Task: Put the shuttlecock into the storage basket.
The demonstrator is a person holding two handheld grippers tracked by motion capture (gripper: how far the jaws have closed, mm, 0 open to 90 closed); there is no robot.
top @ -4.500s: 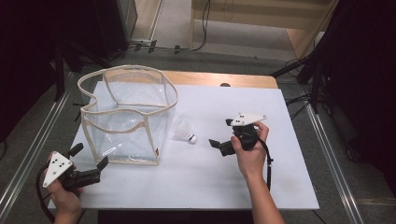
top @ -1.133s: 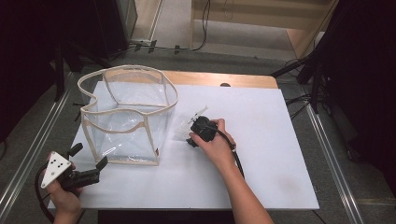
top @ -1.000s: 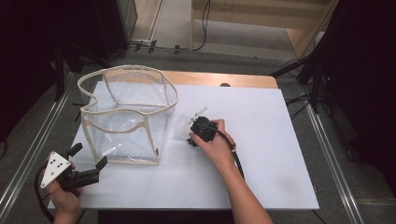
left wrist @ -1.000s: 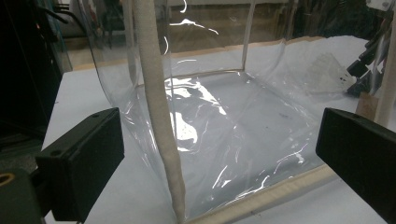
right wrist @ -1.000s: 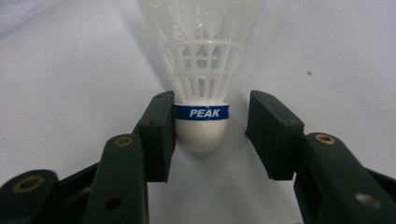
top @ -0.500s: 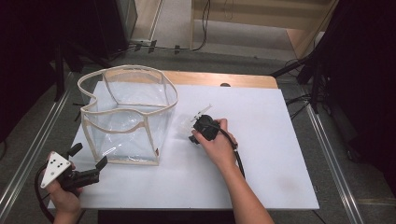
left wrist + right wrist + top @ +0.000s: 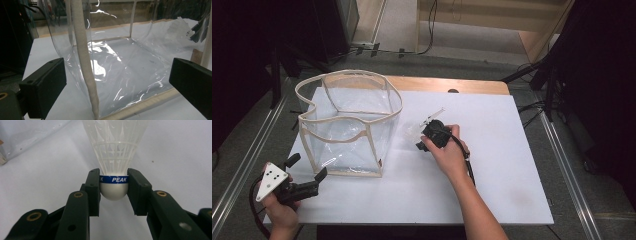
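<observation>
Overhead, shuttlecock (image 7: 408, 134) perhaps behind right gripper (image 7: 424, 142).

White table (image 7: 512, 165), clear bag (image 7: 347, 125), shuttlecock (image 7: 116, 150)

High cam looked down over the whole worktop (image 7: 512, 150); left claw cam sat low, close against the clear bag (image 7: 120, 75), which both views shared.

A white tabletop (image 7: 512, 165) sits under even overhead light, with a strip of bare wood (image 7: 452, 85) showing at its far edge. Grey floor (image 7: 242, 150) runs down both sides, with metal rails (image 7: 572, 175) left and right. Dark curtains (image 7: 607, 75) close in both flanks. At the far end, cables (image 7: 412, 50) trail across the floor beneath pale wooden furniture (image 7: 492, 20).
</observation>
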